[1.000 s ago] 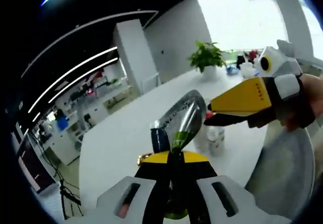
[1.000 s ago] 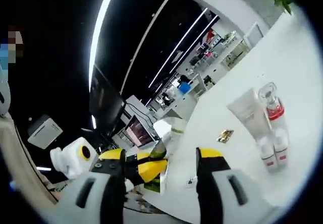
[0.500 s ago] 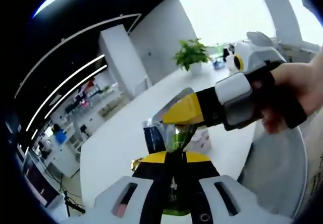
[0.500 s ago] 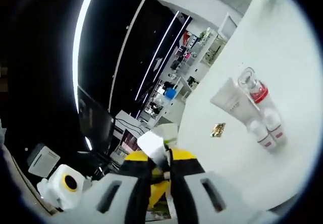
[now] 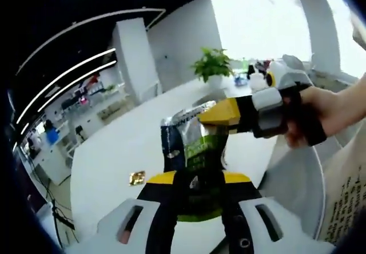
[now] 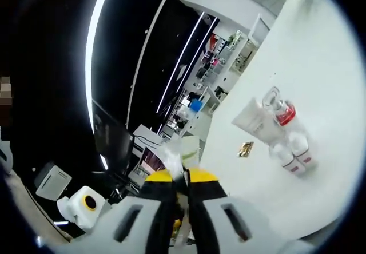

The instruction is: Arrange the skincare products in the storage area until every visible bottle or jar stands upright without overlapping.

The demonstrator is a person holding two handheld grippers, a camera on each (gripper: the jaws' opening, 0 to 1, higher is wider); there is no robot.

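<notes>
Left gripper (image 5: 197, 179) is clenched on a silver/green sachet (image 5: 191, 145), pinching its lower end and holding it up off the white table (image 5: 114, 151). Right gripper (image 5: 220, 114) comes in from the right in the left gripper view w/ a hand (image 5: 320, 114) on its grip; its yellow tip is on the sachet's top edge. In the right gripper view the right gripper (image 6: 182, 182) has jaws closed tight on a pale strip of the same pack. On the table further off: white tube (image 6: 254, 122), clear bottle w/ red band (image 6: 280, 112), two small white bottles (image 6: 291, 154), all bunched together & touching. Small gold wrapper (image 6: 246, 148) lies near them, apart. Potted plant (image 5: 211, 68) at the far end.
</notes>
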